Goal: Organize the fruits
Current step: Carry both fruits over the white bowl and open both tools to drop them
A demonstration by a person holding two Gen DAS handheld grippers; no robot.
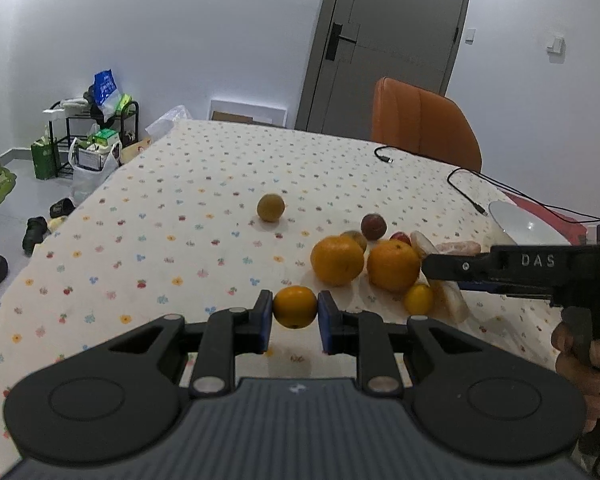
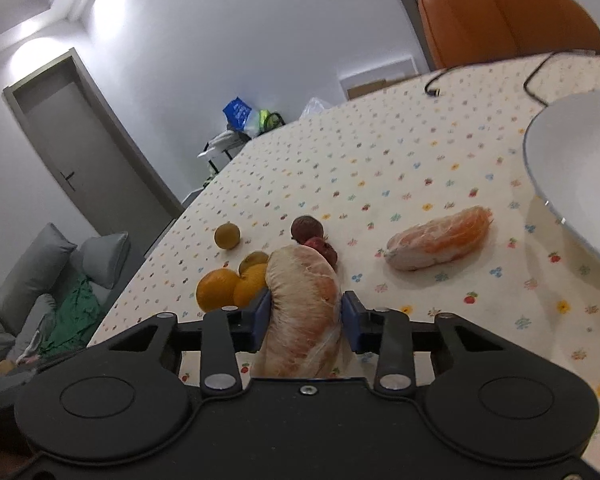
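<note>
Slippage is the main hazard: left gripper point(image 1: 295, 307) is pinching a small orange point(image 1: 295, 306) above the worktop point(image 1: 180, 216), right gripper point(image 2: 305, 314) is squeezing a soft peeled segment point(image 2: 304, 312); overpressure risks crushing it short of the bowl point(image 2: 572, 176).

left wrist: low, faces door | right wrist: tilted | shared: oranges point(image 1: 393, 266) point(image 2: 217, 288)

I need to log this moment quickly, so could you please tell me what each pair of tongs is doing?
Left tongs: closed on a small orange.
Right tongs: closed on a peeled citrus segment.
</note>
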